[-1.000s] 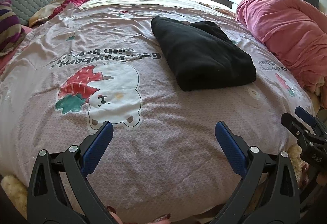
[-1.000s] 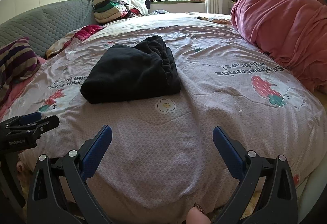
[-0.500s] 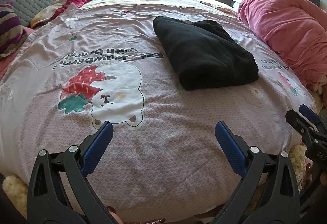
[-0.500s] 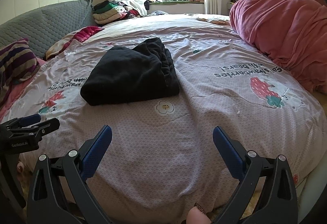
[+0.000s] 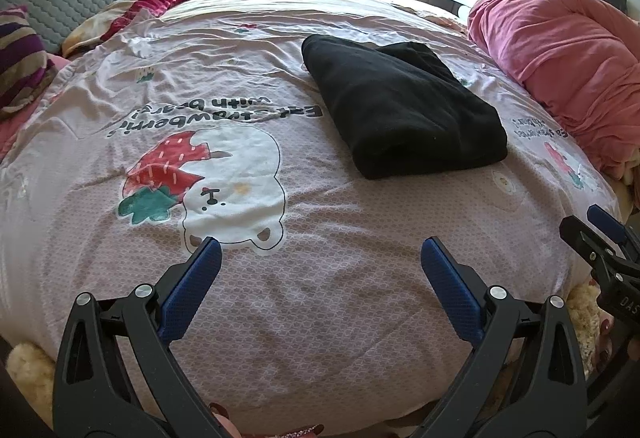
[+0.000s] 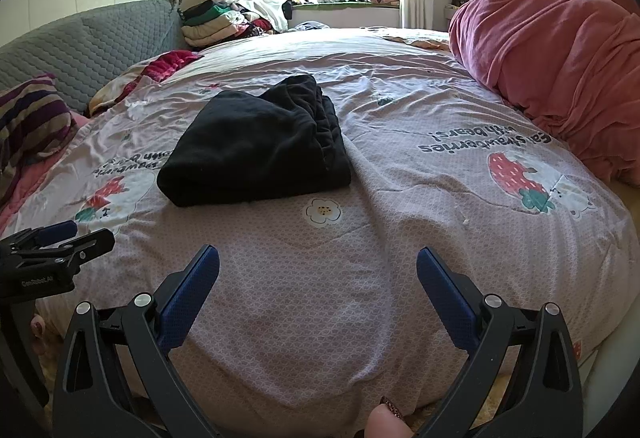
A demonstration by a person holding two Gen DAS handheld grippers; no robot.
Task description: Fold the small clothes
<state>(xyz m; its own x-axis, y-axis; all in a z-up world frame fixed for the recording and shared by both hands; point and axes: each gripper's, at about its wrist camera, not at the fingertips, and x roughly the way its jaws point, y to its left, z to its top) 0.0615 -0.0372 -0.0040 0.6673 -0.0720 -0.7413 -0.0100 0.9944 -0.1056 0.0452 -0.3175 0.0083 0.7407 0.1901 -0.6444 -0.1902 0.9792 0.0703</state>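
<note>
One black garment [image 5: 404,110] lay folded in a thick bundle on the bed [image 5: 320,318], far of both grippers and touching neither. The left gripper [image 5: 320,266] and right gripper [image 6: 318,270] each hung over the near edge, fingers spread and empty. The cloth looked soft, light and limp; a layered edge or corner appeared the soundest hold.

Black garment [image 5: 404,110]; lilac bedspread [image 5: 320,298], strawberry-bear print; pink duvet [image 6: 560,50]; blue-padded tongs [image 5: 320,258].
</note>
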